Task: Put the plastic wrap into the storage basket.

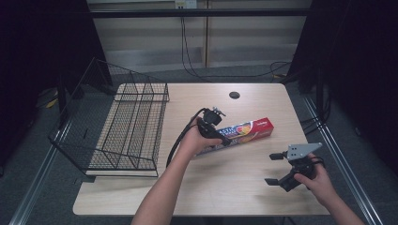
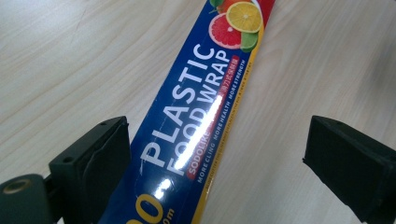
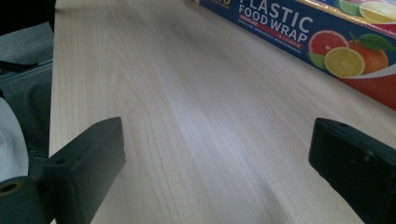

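A long blue and red box of plastic food wrap [image 1: 251,129] lies flat on the wooden table [image 1: 141,192], right of centre. My left gripper [image 1: 221,137] hovers over the box's left part, pointing down at it. In the left gripper view the box [image 2: 196,107] runs between the spread jaws of that gripper [image 2: 215,154]; the left jaw stands close to the box's edge, the right jaw well clear, and neither pad presses on it. My right gripper [image 1: 274,168] rests near the table's front right, open, nothing between its jaws [image 3: 217,163]. The box [image 3: 327,37] lies ahead of it.
A black wire basket [image 1: 126,131] stands tilted on the table's left side, partly over the edge. A dark cable hole [image 1: 234,95] sits near the table's far edge. Bare wood stretches along the front of the table between my arms.
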Available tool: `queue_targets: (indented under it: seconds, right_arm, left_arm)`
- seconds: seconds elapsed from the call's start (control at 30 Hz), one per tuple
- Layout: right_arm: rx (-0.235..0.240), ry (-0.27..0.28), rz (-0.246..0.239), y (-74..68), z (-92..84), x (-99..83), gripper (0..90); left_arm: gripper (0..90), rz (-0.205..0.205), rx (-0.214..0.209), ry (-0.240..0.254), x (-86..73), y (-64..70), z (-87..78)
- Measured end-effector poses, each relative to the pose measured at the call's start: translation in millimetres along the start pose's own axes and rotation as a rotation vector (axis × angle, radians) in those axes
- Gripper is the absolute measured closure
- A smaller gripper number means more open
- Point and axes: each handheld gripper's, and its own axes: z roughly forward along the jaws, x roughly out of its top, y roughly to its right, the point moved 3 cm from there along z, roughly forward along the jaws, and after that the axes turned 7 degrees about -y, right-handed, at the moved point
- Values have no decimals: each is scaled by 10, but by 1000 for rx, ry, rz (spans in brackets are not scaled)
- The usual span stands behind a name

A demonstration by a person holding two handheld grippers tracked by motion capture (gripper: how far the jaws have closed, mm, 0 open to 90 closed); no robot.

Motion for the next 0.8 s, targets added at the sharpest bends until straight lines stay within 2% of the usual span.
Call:
queue_targets:
  seconds: [0.23, 0.3, 0.4, 0.43, 0.5, 0.57, 0.6, 0.63, 0.67, 0.73, 0.8]
  right_arm:
    - [9, -2, -9, -13, 12, 3, 34]
    - [8, -3, -11, -16, 13, 4, 34]
    - [7, -1, -11, -18, 11, 7, 34]
    - [7, 3, -11, -18, 10, 10, 34]
    - [10, 3, -11, -22, 8, 13, 34]
    - [11, 3, -12, -23, 8, 13, 34]
    - [11, 2, -12, -24, 9, 13, 34]
    - [9, 2, -14, -22, 10, 12, 34]
    - [8, 2, -14, -21, 10, 12, 34]
    - [8, 0, -13, -21, 9, 11, 34]
    - [11, 0, -15, -21, 10, 9, 34]
  left_arm:
    - [68, -12, -1, 8, 68, -12, 53]
    - [67, -3, 5, 6, 85, -12, 64]
    - [68, -11, -14, 8, 108, -8, 83]
    - [68, -9, -6, 9, 114, -11, 98]
    - [68, -18, -8, 5, 122, -11, 114]
    - [69, -7, -11, -7, 130, -20, 132]
    - [69, -18, -3, -3, 134, -19, 147]
    - [70, -10, -9, -6, 139, -30, 152]
    - [71, -25, -9, -4, 142, -24, 165]
    - [71, -2, -8, -12, 144, -41, 178]
    - [71, 2, 0, -29, 136, -58, 197]
